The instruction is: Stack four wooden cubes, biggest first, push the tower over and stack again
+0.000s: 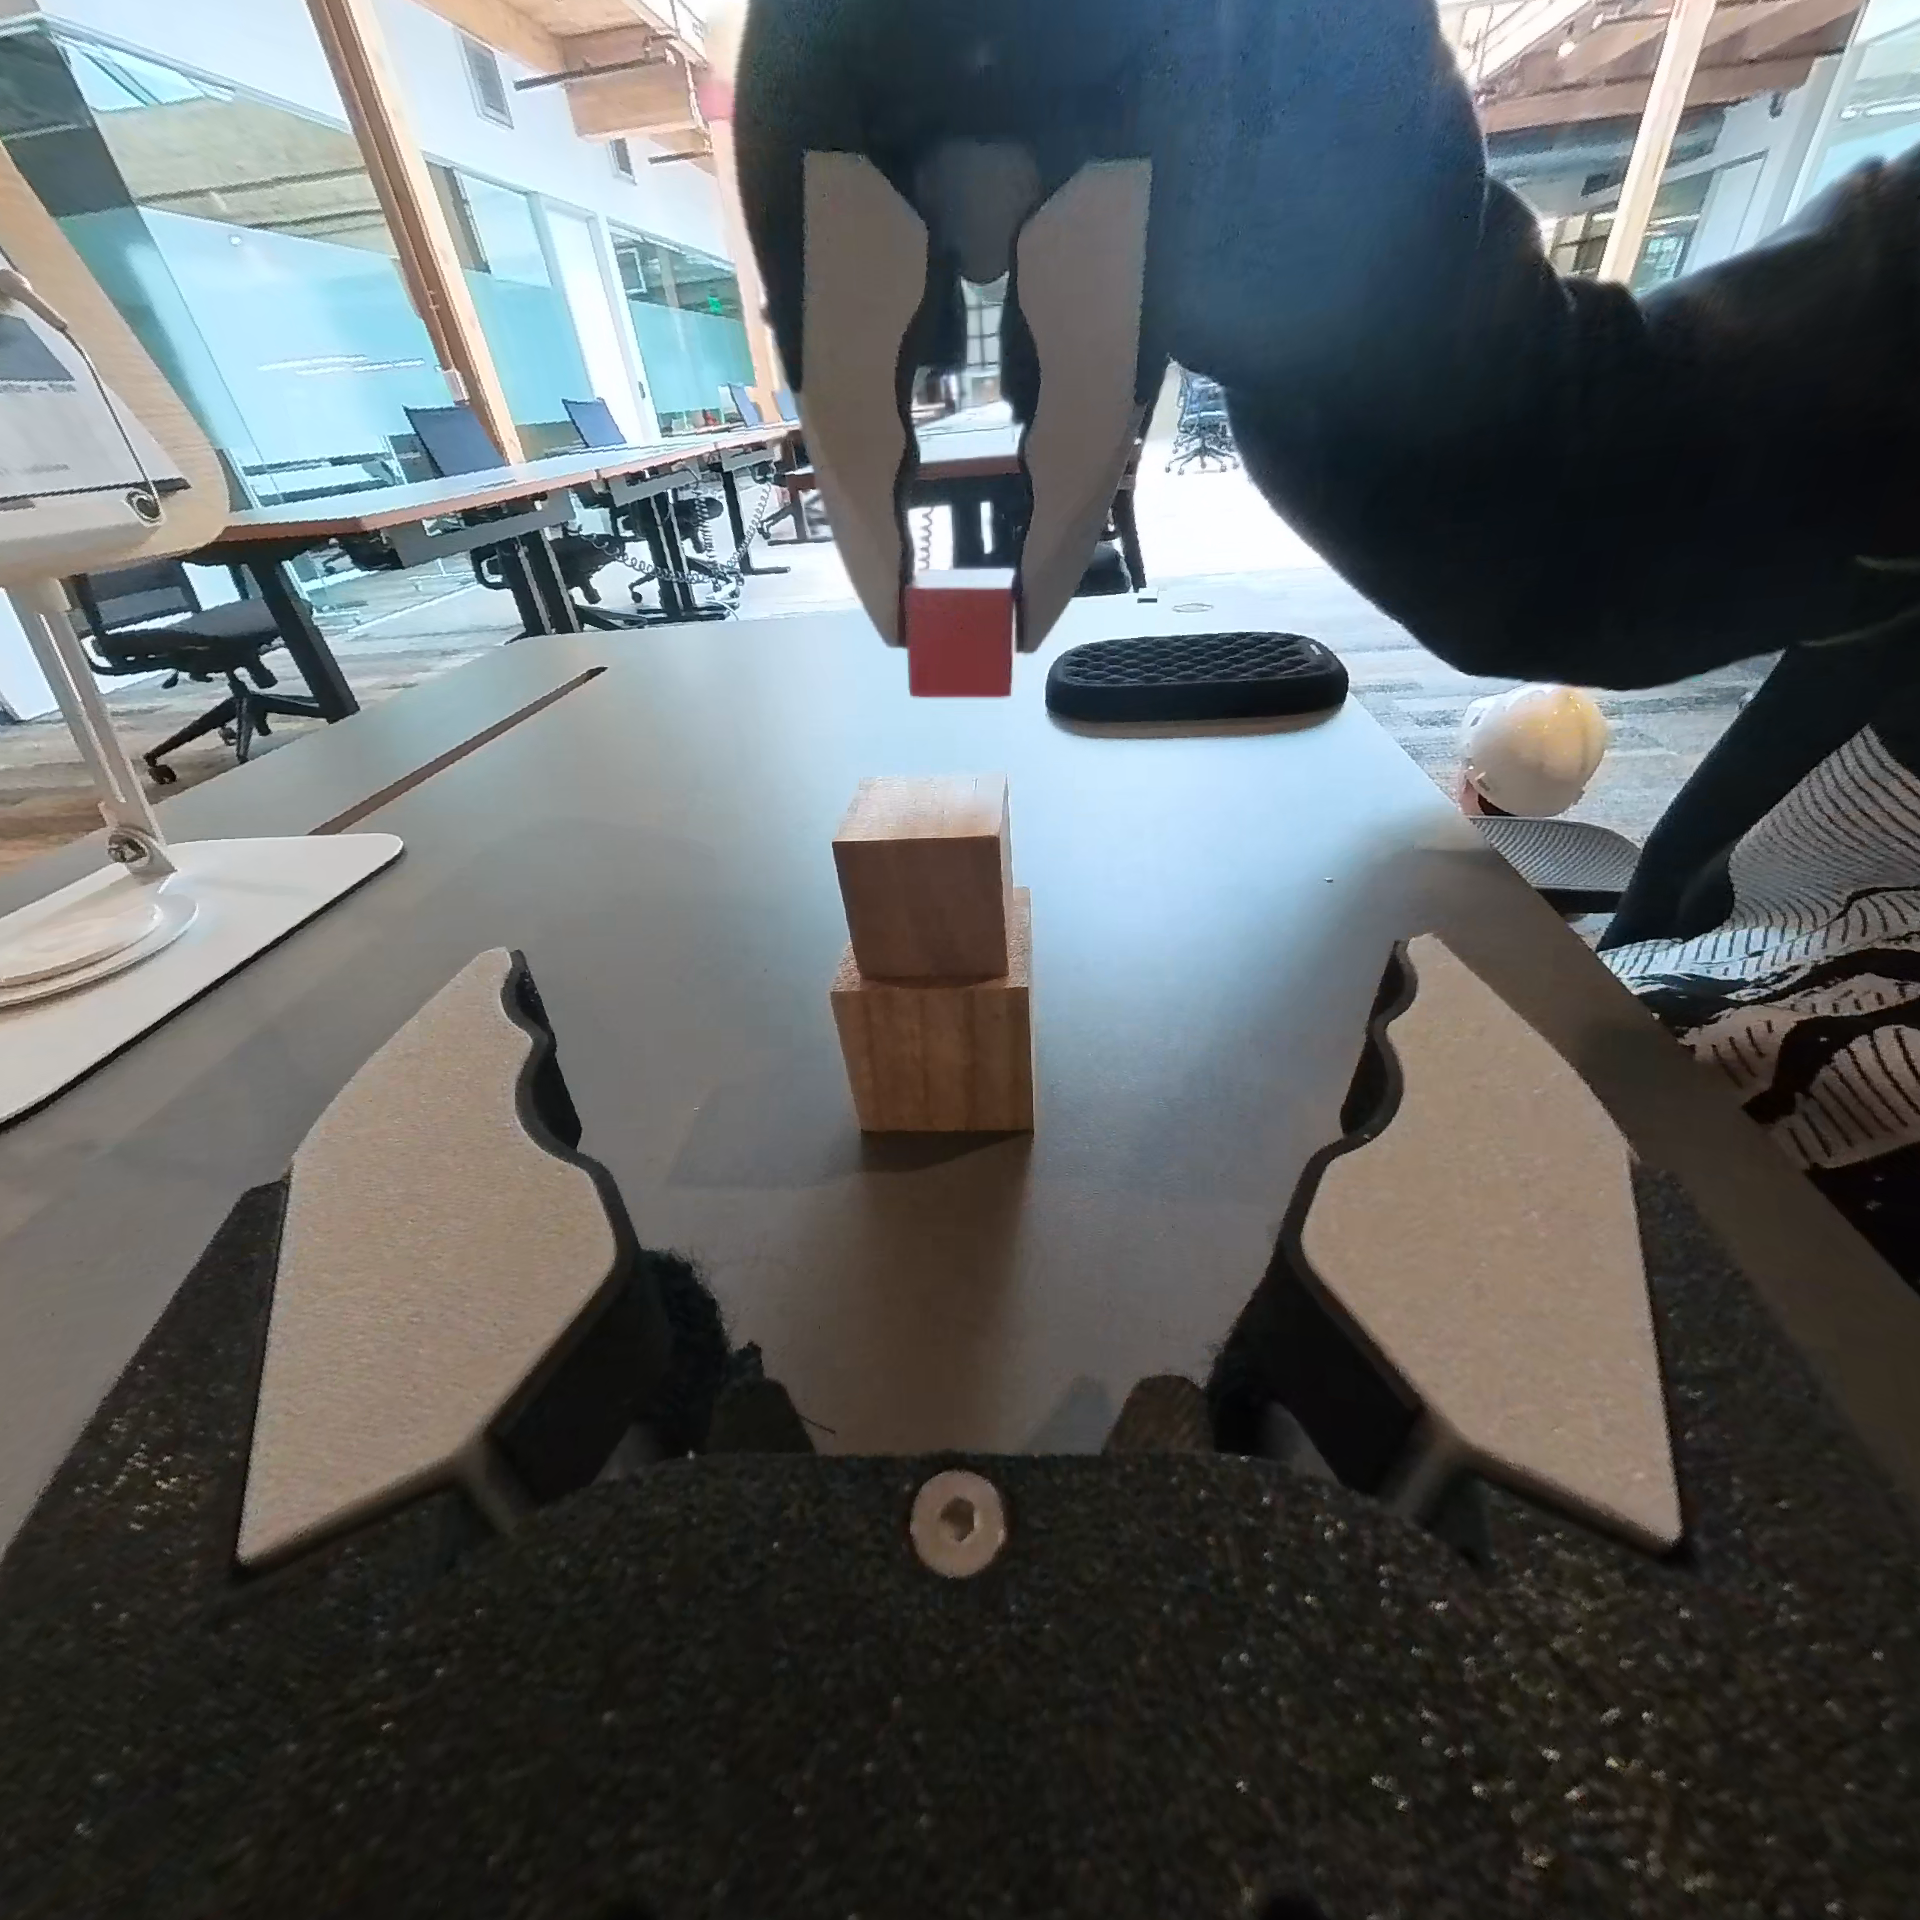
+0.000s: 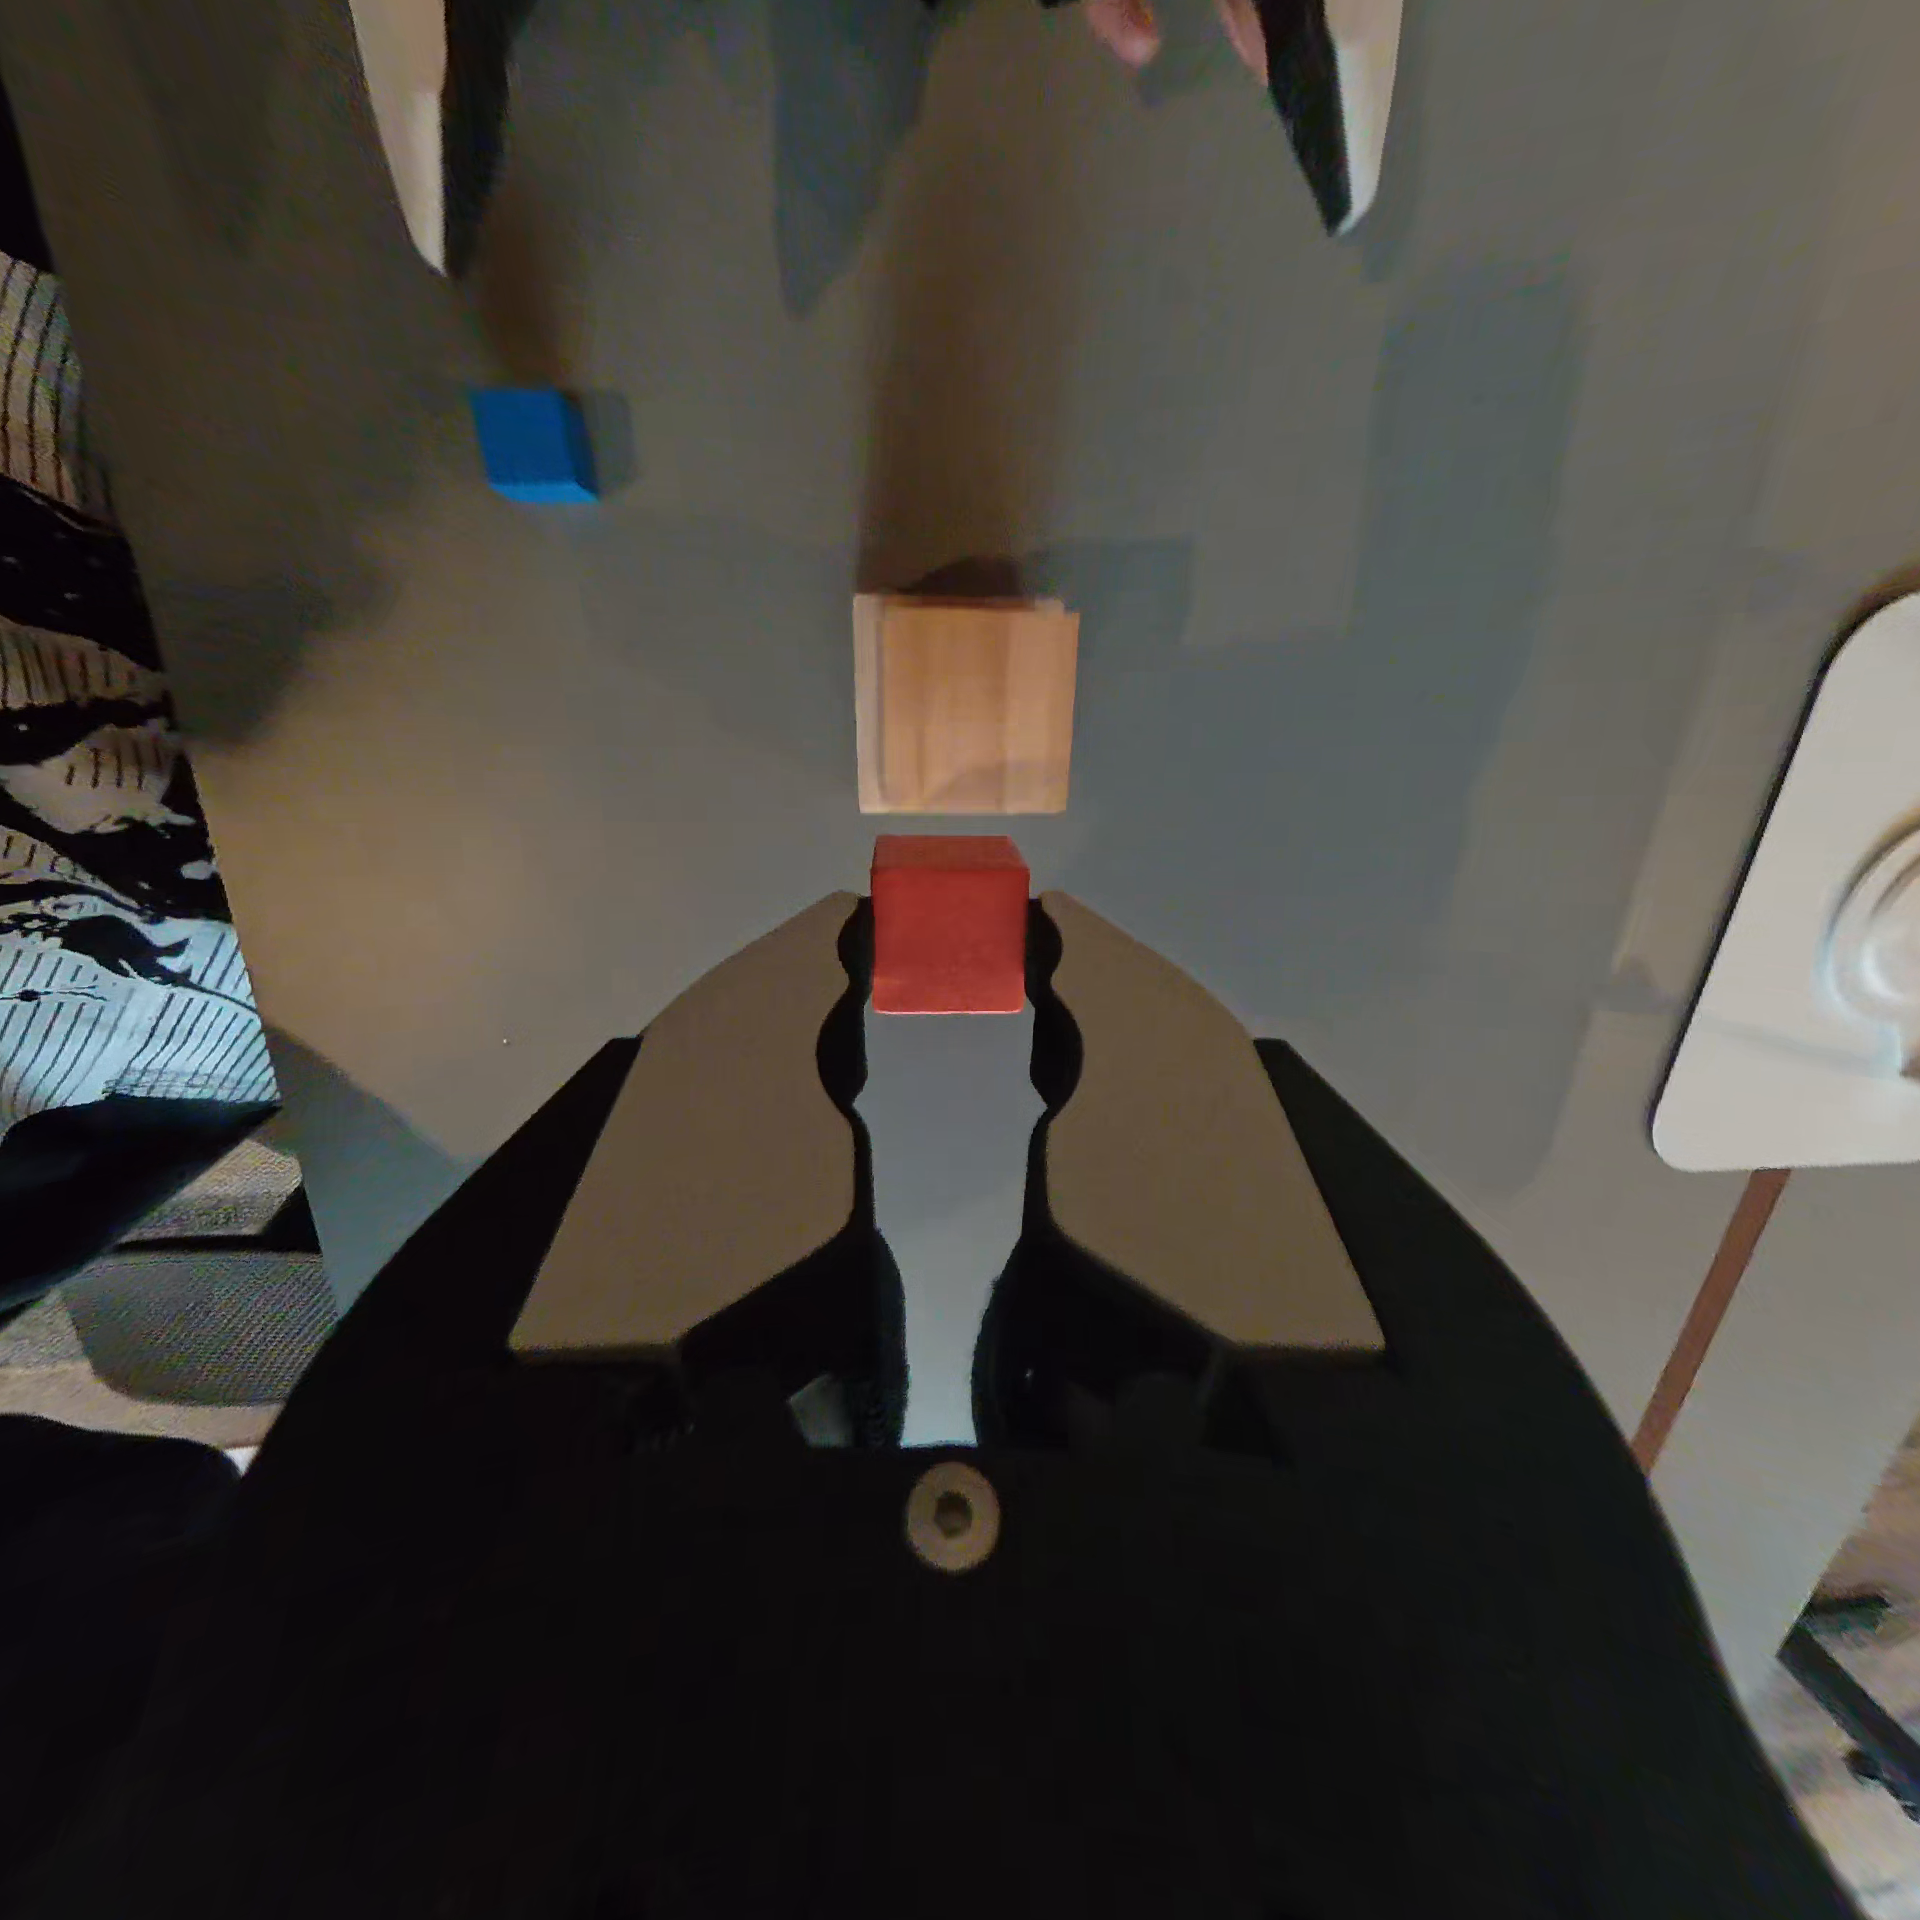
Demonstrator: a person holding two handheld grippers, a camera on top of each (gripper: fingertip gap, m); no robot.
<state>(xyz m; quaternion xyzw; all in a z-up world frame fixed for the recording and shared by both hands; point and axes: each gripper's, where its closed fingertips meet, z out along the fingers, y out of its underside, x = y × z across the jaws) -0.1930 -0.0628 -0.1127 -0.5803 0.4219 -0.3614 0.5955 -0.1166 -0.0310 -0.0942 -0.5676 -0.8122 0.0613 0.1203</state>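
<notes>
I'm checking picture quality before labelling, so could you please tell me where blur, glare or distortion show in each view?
Left wrist view: sharp on the wooden stack and red cube, windows bright behind, wide-angle bending at the edges. Right wrist view: dimmer, blue cube and the other gripper's fingers smeared by motion blur.
</notes>
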